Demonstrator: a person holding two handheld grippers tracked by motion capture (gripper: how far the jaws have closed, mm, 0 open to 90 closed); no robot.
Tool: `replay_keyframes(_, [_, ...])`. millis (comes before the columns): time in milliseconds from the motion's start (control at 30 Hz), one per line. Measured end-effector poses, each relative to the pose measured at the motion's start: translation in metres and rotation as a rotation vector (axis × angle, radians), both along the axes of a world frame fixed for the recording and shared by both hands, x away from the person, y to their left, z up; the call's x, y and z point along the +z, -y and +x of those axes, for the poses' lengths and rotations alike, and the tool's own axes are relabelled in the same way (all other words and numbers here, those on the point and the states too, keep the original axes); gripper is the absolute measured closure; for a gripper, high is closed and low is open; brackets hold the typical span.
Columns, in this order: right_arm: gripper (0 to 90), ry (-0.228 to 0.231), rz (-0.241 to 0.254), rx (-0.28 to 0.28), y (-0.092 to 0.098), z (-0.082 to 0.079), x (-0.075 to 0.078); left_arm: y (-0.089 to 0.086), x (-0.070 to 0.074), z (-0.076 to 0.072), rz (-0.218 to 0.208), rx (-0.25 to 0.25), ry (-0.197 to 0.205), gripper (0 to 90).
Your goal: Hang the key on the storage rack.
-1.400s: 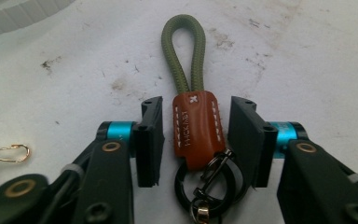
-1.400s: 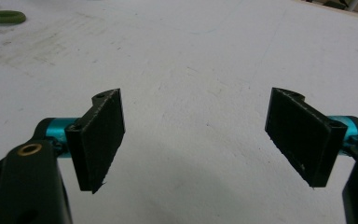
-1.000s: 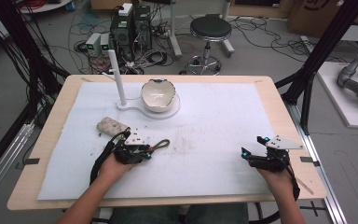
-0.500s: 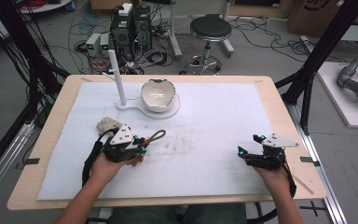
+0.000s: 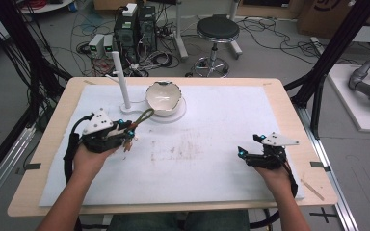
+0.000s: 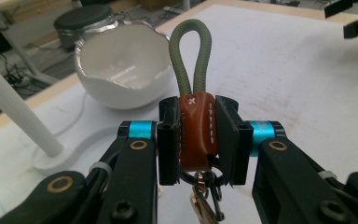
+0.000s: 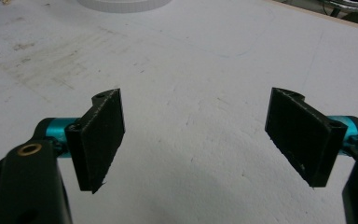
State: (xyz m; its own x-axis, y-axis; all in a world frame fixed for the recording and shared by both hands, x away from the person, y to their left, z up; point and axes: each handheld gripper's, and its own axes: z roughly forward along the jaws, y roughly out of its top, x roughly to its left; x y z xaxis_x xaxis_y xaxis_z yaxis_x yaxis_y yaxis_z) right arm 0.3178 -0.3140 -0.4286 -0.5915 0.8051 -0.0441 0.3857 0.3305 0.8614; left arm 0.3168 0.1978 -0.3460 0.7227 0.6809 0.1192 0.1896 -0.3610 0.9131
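Observation:
A key ring with a brown leather tab and an olive cord loop is clamped in my left gripper, with the loop pointing up and small keys dangling below the jaws. In the left gripper view, that gripper is shut on the tab, just short of a white bowl with a jagged rim. The bowl sits on a white stand next to an upright white post. My right gripper rests at the right of the mat, its jaws wide open over bare mat.
A white mat covers most of the wooden table. The stand's flat base spreads around the bowl and post. Beyond the far edge are a stool, computers and cables on the floor.
My left gripper has lifted the key ring and carried it left and farther away, toward the post and bowl. The right gripper has hardly moved.

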Motion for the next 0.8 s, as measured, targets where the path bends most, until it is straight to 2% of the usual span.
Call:
replay_keyframes(67, [20.1, 0.006, -0.001, 0.003, -0.002, 0.002, 0.0, -0.001, 0.01, 0.003, 0.004, 0.01, 0.023, 71.2])
replay_keyframes(100, [20.1, 0.005, 0.003, 0.003, -0.002, 0.003, 0.0, -0.001, 0.01, 0.003, 0.004, 0.01, 0.023, 71.2])
replay_keyframes(133, [20.1, 0.005, 0.003, 0.005, -0.003, 0.004, 0.001, -0.003, 0.019, 0.005, 0.006, 0.025, 0.04, 71.2])
replay_keyframes(167, [20.1, 0.005, 0.003, 0.005, -0.003, 0.004, 0.001, -0.003, 0.019, 0.005, 0.006, 0.025, 0.04, 71.2])
replay_keyframes(200, [20.1, 0.004, 0.005, 0.004, -0.004, 0.005, 0.001, -0.007, 0.03, 0.009, 0.002, 0.044, 0.062, 71.2])
replay_keyframes(333, [20.1, 0.003, 0.003, 0.008, -0.006, 0.006, 0.0, -0.017, 0.047, 0.015, -0.014, 0.096, 0.099, 71.2])
replay_keyframes(400, [20.1, 0.005, 0.003, 0.012, -0.006, 0.007, 0.0, -0.018, 0.05, 0.016, -0.019, 0.109, 0.105, 71.2])
replay_keyframes(467, [20.1, 0.005, 0.003, 0.014, -0.006, 0.007, 0.001, -0.027, 0.061, 0.021, -0.018, 0.151, 0.127, 71.2])
replay_keyframes(600, [20.1, 0.006, 0.004, 0.014, -0.006, 0.007, 0.001, -0.038, 0.07, 0.028, -0.007, 0.198, 0.145, 71.2])
replay_keyframes(800, [20.1, 0.003, 0.002, 0.012, -0.006, 0.007, 0.0, -0.05, 0.071, 0.038, 0.021, 0.256, 0.14, 71.2])
